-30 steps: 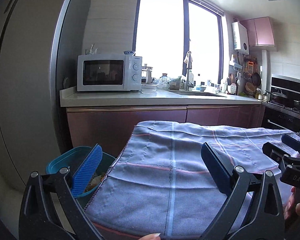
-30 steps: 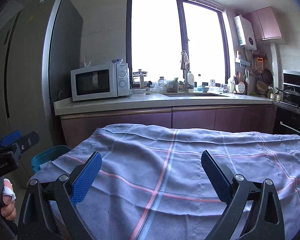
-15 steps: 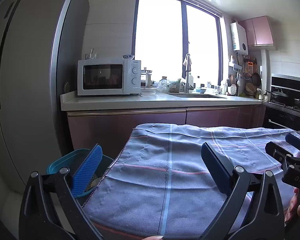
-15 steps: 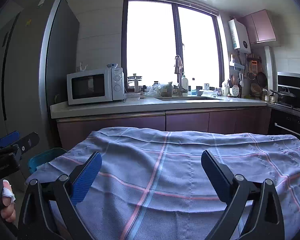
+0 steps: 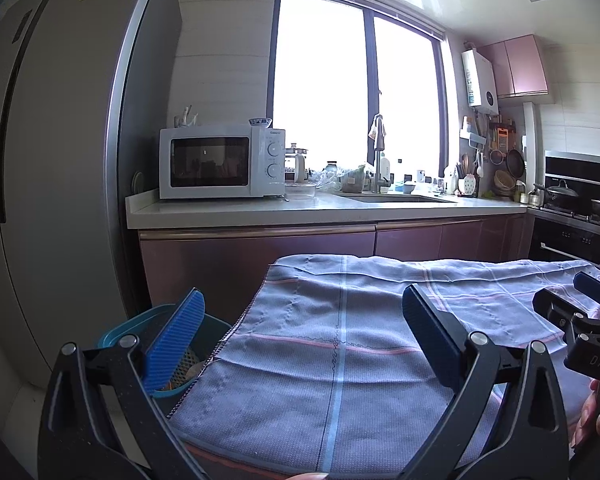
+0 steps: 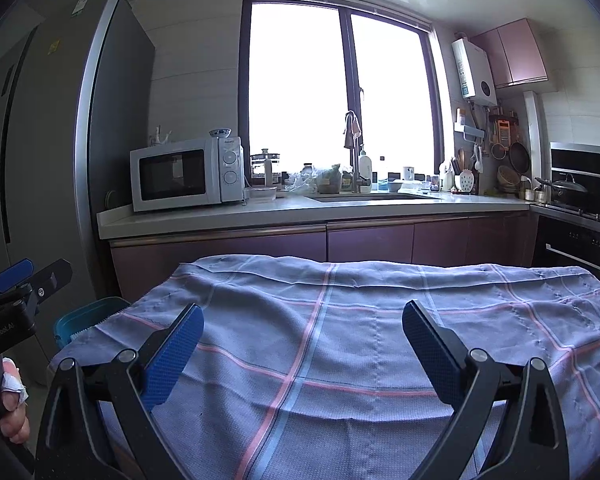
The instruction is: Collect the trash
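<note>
Hovering w/ jaws spread and empty, left gripper (image 5: 302, 338) and right gripper (image 6: 302, 340) face a bare tablecloth (image 6: 340, 320); bin (image 5: 148, 320) beside its left edge already holds scraps.

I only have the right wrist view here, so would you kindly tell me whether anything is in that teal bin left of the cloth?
Observer: Yes. The left wrist view looks into the bin; some scraps lie at the bottom beside a mesh insert, too small to identify.
Operator: Thank you. Is the left gripper holding anything?
Observer: No. The left gripper is open and empty, above the cloth.
Operator: Is the bin touching the cloth?
Observer: The cloth's hanging edge meets the bin's rim; I cannot tell whether they touch.
</note>
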Tool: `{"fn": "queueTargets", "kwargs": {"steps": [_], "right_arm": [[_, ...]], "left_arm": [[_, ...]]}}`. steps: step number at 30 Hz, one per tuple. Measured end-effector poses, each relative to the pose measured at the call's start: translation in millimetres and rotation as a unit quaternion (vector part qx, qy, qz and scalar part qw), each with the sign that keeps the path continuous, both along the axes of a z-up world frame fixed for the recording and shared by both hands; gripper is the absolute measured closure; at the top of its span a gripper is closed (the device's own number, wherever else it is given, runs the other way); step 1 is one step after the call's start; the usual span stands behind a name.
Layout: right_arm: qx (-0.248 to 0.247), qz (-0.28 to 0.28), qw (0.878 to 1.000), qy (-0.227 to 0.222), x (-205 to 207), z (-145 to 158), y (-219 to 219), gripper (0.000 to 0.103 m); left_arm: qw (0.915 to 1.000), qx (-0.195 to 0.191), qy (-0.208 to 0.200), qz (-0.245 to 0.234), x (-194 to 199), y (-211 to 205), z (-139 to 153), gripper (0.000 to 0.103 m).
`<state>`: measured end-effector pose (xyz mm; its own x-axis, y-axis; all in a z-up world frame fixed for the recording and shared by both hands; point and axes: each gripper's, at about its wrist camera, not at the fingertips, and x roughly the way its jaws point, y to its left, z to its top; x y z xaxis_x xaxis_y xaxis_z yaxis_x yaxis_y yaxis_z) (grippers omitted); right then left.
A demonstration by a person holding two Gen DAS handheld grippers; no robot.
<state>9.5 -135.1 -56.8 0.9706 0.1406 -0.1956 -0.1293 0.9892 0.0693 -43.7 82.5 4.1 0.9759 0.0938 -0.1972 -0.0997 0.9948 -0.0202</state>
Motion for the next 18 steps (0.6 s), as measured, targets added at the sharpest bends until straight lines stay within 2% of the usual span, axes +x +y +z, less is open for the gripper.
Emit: {"fn": "queueTargets", "kwargs": {"steps": [18], "right_arm": [[0.005, -0.004, 1.0, 0.001, 1.8, -1.0, -5.1, 0.007]], "left_arm": [[1.0, 0.007, -0.004, 0.0, 0.2, -2.2, 2.0, 0.006]]}}
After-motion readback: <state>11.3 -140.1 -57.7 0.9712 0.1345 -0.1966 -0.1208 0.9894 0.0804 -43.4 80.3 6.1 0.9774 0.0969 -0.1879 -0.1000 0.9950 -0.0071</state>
